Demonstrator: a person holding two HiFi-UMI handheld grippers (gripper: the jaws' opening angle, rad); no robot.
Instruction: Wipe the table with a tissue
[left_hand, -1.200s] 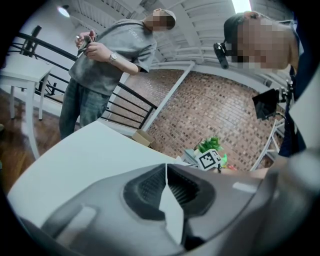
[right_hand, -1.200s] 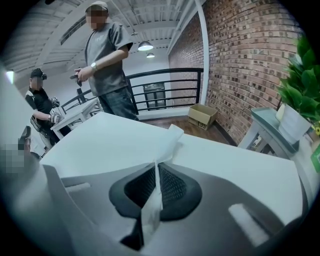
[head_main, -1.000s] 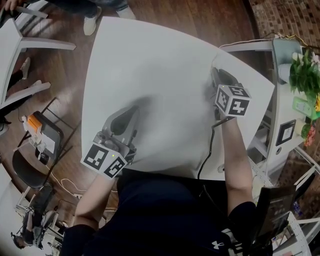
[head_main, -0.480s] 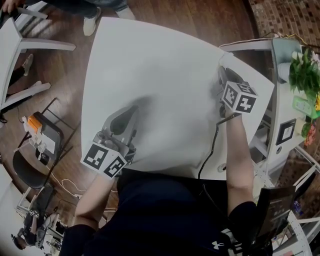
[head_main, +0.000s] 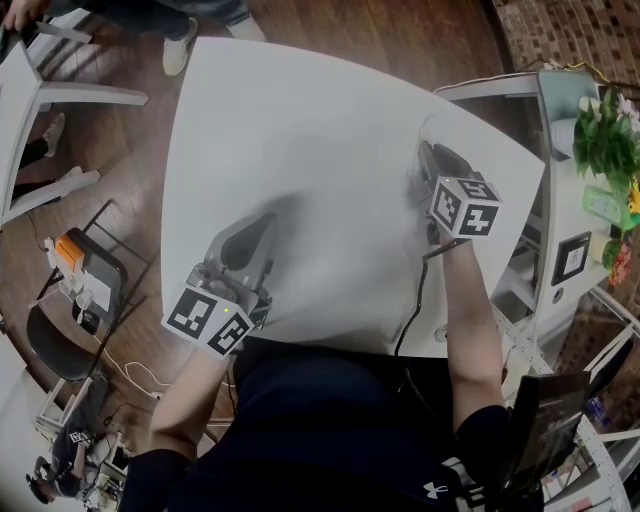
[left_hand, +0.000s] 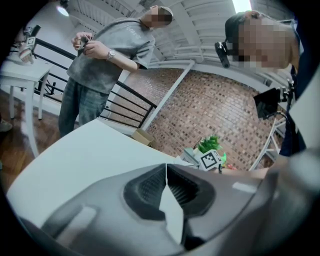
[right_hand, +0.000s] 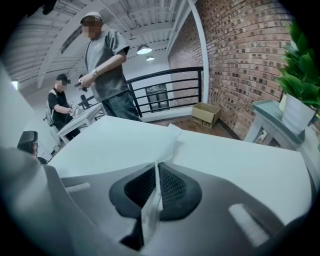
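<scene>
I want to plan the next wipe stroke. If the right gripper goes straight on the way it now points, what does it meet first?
The right gripper tilts down, so its shut jaws would press the tissue they hold onto the white table almost at once; exact depth is unclear.

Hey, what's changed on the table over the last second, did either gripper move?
The right gripper, shut on the tissue, slid across the table toward its right edge, then came back to about where it started. The left gripper stayed put near the person's side of the table, jaws together. Nothing was picked up or let go.
</scene>
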